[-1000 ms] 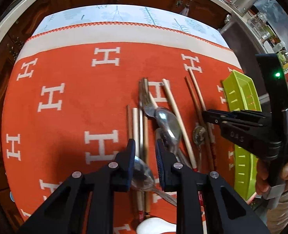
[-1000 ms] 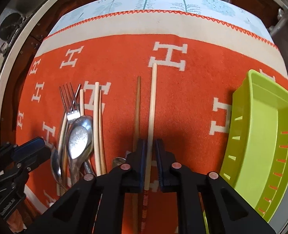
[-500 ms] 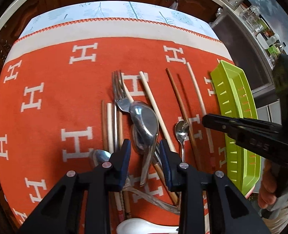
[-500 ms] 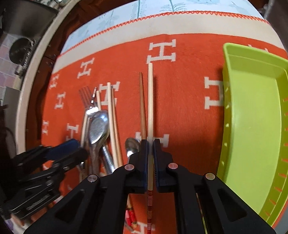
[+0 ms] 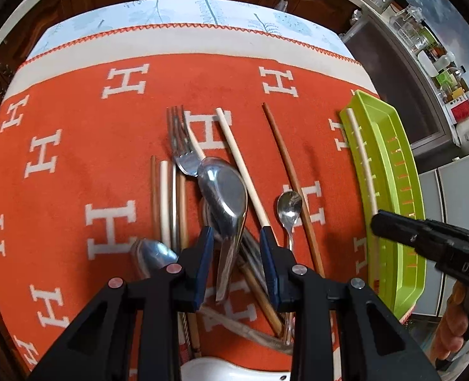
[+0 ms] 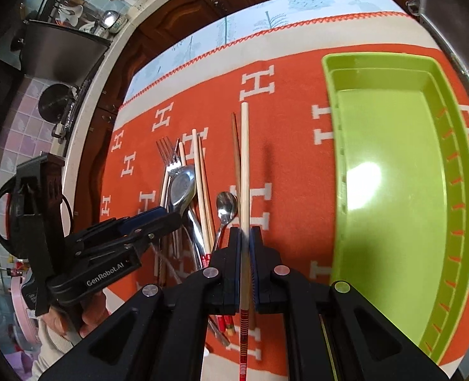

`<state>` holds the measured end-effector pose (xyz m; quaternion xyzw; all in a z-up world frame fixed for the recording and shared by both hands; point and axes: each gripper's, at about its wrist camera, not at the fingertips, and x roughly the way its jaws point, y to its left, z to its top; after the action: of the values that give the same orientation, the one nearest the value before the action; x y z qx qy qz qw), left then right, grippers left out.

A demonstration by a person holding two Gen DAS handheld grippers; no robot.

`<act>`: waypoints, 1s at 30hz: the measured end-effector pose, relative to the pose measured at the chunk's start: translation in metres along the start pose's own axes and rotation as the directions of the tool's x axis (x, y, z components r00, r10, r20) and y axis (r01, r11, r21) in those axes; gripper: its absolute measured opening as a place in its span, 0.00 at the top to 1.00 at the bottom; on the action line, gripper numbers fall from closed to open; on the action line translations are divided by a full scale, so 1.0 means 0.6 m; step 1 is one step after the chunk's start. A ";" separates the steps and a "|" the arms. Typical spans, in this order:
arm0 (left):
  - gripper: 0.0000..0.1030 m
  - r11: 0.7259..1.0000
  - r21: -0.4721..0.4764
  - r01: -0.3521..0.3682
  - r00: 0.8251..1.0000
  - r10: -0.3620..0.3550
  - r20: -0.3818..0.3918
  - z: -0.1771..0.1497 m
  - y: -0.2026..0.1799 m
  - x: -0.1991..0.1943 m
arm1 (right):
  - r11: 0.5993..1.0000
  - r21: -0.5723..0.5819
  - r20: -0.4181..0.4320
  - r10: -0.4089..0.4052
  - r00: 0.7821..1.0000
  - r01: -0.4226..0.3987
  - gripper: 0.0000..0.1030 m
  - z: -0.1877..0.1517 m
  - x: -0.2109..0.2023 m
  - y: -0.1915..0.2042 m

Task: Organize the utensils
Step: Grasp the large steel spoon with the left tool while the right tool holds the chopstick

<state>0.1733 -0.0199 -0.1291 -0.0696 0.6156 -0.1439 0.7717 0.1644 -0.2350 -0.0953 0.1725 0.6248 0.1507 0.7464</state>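
Orange cloth (image 6: 285,101) spreads ahead of both jaws; green tray (image 6: 393,190) sits right of the right gripper (image 6: 244,238), clamped tight on a pale chopstick (image 6: 244,165); left gripper (image 5: 236,238) gapes wide, big spoon (image 5: 225,190) lying between its fingers

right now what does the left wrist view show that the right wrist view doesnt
Only the left wrist view shows the open left claw from behind, straddling the big spoon's handle, a second spoon bowl by its left finger, and a white dish rim at the bottom edge.

Only the right wrist view shows the green tray's bare floor and the right claw shut on a pale chopstick, whose red-banded end trails behind it.

Both show the orange H-patterned cloth, the fork, the small spoon and the brown chopstick.
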 end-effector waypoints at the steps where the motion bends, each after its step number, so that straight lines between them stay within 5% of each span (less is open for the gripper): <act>1: 0.73 1.000 0.002 0.002 1.000 -0.002 0.006 -0.004 0.001 -0.006 | 1.000 0.005 0.007 0.004 1.000 -0.004 0.95 -0.004 -0.008 -0.005; 10: 0.73 0.994 -0.112 0.011 1.000 -0.012 -0.010 -0.061 0.034 -0.051 | 0.999 0.032 0.020 0.021 1.000 -0.021 0.95 -0.030 -0.041 -0.041; 30: 0.81 0.935 -0.355 0.017 0.998 -0.036 -0.048 -0.093 0.060 0.015 | 0.998 0.052 0.032 0.024 0.999 -0.026 0.95 -0.056 -0.058 -0.070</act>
<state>0.1258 0.0153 -0.1605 -0.2120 0.6509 -0.0427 0.7277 0.1256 -0.2859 -0.0888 0.2020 0.6148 0.1409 0.7493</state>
